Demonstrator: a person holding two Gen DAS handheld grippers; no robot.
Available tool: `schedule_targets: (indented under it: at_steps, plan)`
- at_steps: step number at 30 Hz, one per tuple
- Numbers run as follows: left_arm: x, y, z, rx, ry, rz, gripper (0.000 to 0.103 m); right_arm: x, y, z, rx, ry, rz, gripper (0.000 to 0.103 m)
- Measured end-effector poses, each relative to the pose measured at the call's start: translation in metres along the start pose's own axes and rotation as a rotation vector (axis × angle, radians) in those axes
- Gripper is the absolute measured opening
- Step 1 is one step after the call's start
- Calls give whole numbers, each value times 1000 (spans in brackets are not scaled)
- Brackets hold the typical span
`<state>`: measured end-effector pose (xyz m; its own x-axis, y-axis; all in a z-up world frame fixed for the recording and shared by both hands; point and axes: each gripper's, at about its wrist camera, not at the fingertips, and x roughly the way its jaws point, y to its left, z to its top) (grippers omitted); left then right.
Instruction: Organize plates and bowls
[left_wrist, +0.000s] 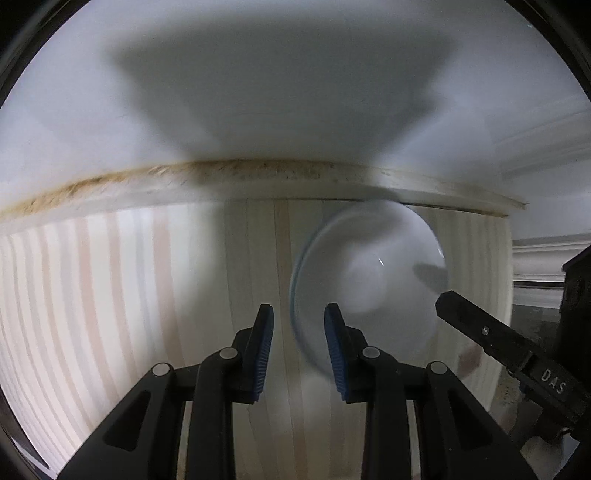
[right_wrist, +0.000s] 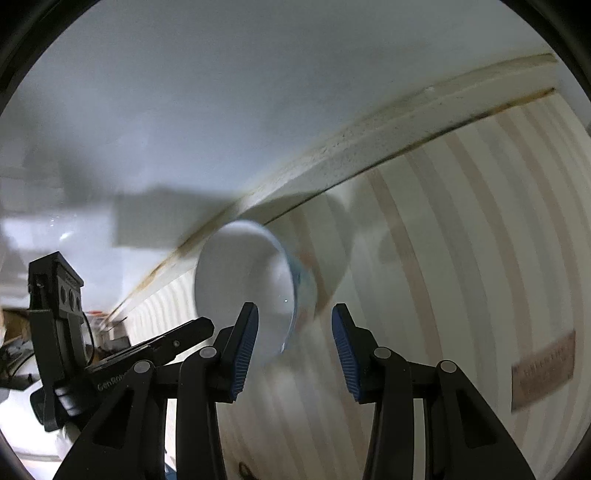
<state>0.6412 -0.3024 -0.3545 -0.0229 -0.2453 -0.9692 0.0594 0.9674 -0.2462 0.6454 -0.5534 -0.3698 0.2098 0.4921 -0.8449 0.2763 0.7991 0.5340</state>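
Note:
A white bowl with a pale blue rim (left_wrist: 369, 288) sits on a striped cloth (left_wrist: 110, 295), blurred by motion. In the left wrist view my left gripper (left_wrist: 299, 317) is open and empty, its right finger at the bowl's near rim. In the right wrist view the same bowl (right_wrist: 243, 280) lies just ahead of my right gripper (right_wrist: 295, 321), which is open and empty, with the bowl's rim between and beyond its blue pads (right_wrist: 243, 347). The right gripper's finger (left_wrist: 480, 332) shows at the right of the left wrist view; the left gripper's finger (right_wrist: 177, 339) shows at the left of the right wrist view.
A white wall (left_wrist: 295, 92) rises behind the table, with a brown-stained edge strip (left_wrist: 240, 173) along the cloth's far side. A brown label (right_wrist: 543, 369) lies on the cloth at right. Clutter (right_wrist: 22, 332) shows beyond the table's left end.

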Motion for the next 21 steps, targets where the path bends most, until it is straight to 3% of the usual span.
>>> schedule_targets:
  at_steps: [2,4,8,17,21]
  plan:
    - [9,-2,4,8,0,9,25,10,0,7,-4,11,-12,45]
    - [15,-5,4,28,-5,17,16,20,-1,15,-8,29,-30,43]
    - [17,-10,4,56,-19,49,14,34,1,21,-32,58,-65,16]
    - [16,-26,-4,88,-29,70,14,36,11,19,-75,58,-117,14]
    - [-4,-30,-18,111,-55,71,14,28,17,11,-85,48,-121,14]
